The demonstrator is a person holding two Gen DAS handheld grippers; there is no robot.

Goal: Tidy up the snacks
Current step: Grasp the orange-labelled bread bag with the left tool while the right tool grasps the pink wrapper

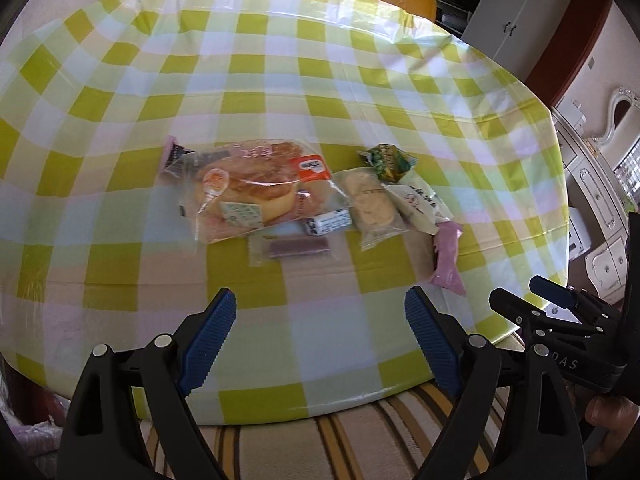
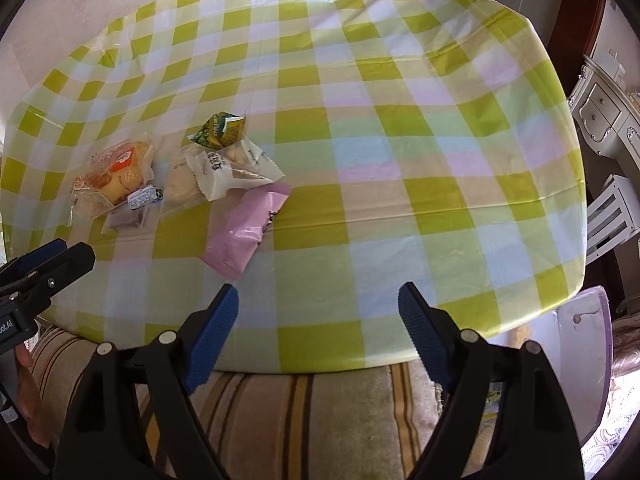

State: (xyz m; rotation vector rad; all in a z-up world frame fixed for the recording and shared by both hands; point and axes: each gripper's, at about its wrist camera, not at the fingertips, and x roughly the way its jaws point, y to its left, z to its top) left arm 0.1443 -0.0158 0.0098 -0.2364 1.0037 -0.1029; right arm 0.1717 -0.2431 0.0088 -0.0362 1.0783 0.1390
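Left wrist view has the snacks huddled mid-table on the checked cloth (image 1: 280, 80): bread bag (image 1: 248, 188), pink packet (image 1: 448, 256), little wrapped bars. All light, crinkly and slippery I'd guess, the bread squashy, so I'd pinch the sealed edges. My left gripper (image 1: 320, 344) is wide and empty; right gripper (image 2: 318, 340) also empty, jaws opening.

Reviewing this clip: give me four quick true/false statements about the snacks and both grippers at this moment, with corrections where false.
1. The left gripper holds the bread packet. False: nothing is between its jaws.
2. The pink packet lies nearest the table's front edge. True.
3. The green packet sits in a basket. False: it lies on the checked tablecloth.
4. The right gripper is empty, its jaws opening. True.
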